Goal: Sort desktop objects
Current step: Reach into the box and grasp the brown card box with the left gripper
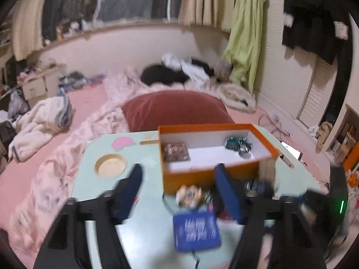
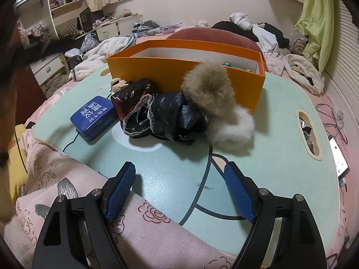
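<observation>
Orange box point(image 2: 186, 76) (open-topped) lies lengthwise across the table point(image 2: 170, 174), seemingly level.

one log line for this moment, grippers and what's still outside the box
left gripper: open, empty | right gripper: open, empty | orange box: partly filled | on lap desk: blue tin, black lace cloth, fur pompoms
</observation>
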### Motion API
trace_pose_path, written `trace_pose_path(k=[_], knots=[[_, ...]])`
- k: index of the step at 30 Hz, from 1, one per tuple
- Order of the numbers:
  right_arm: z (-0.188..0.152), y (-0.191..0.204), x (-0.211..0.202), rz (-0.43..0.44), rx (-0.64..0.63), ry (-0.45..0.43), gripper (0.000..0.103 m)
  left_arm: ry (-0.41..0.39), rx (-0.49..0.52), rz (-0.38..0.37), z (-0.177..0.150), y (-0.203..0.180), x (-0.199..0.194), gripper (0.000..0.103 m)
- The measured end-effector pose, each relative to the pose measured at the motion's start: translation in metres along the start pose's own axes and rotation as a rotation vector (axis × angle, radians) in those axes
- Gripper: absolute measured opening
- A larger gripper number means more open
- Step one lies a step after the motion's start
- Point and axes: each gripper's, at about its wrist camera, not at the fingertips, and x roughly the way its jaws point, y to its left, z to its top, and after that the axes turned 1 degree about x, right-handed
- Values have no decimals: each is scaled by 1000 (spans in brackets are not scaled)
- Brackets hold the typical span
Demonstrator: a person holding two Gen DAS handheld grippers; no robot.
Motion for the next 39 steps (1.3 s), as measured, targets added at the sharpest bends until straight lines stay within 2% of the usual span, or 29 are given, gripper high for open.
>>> trace_pose_path(k=[1, 2, 4, 6, 9, 12, 13, 14, 15, 18, 19, 22, 24, 25, 26, 29, 33, 34, 35, 37, 39], knots=[[0, 1, 0, 0, 0, -1, 81, 67, -10, -23, 19, 1, 18, 44], [-1, 1, -1, 0, 1, -1, 81, 135, -23, -47, 35, 2, 39, 40], [-1, 1, -1, 0, 2, -3, 81, 288, -32, -69, 60, 0, 87, 40], [-2, 1, -1, 1, 4, -5, 81, 423, -37, -9, 71, -5, 132, 40], [-3, 0, -2, 7, 8, -10, 81, 523, 16, 62, 71, -21, 178, 40], [-4, -1, -3, 16, 14, -16, 81, 611, 17, 121, 61, -31, 213, 40], [-4, -2, -3, 21, 18, -18, 81, 622, 30, 136, 59, -34, 220, 41], [-4, -3, -3, 26, 21, -20, 81, 596, 67, 161, 59, -41, 218, 41], [-4, -3, -3, 30, 24, -23, 81, 599, 83, 140, 57, -48, 216, 41], [-5, -4, -4, 38, 28, -26, 81, 612, 102, -63, 56, -71, 205, 41], [-5, -4, -4, 41, 30, -28, 81, 610, 104, -97, 57, -74, 201, 40], [-6, -3, -5, 47, 35, -31, 81, 514, 117, -17, 69, -74, 186, 44], [-6, -3, -5, 48, 36, -32, 81, 491, 95, 35, 76, -67, 183, 64], [-6, -3, -5, 48, 36, -32, 81, 495, 72, 58, 77, -63, 184, 81], [-6, -3, -5, 48, 36, -32, 81, 502, 51, 92, 78, -59, 189, 87], [-6, -4, -4, 48, 36, -32, 81, 583, 74, 162, 69, -60, 206, 88], [-5, -4, -4, 50, 37, -32, 81, 685, 151, 152, 48, -77, 227, 85], [-5, -4, -4, 50, 37, -33, 81, 681, 165, 142, 44, -81, 228, 80], [-6, -3, -4, 52, 38, -31, 81, 660, 161, 130, 45, -81, 225, 70], [-6, -2, -4, 53, 39, -33, 81, 674, 102, 68, 45, -78, 221, 55], [-6, -2, -3, 52, 38, -33, 81, 651, 112, 74, 45, -79, 214, 55]])
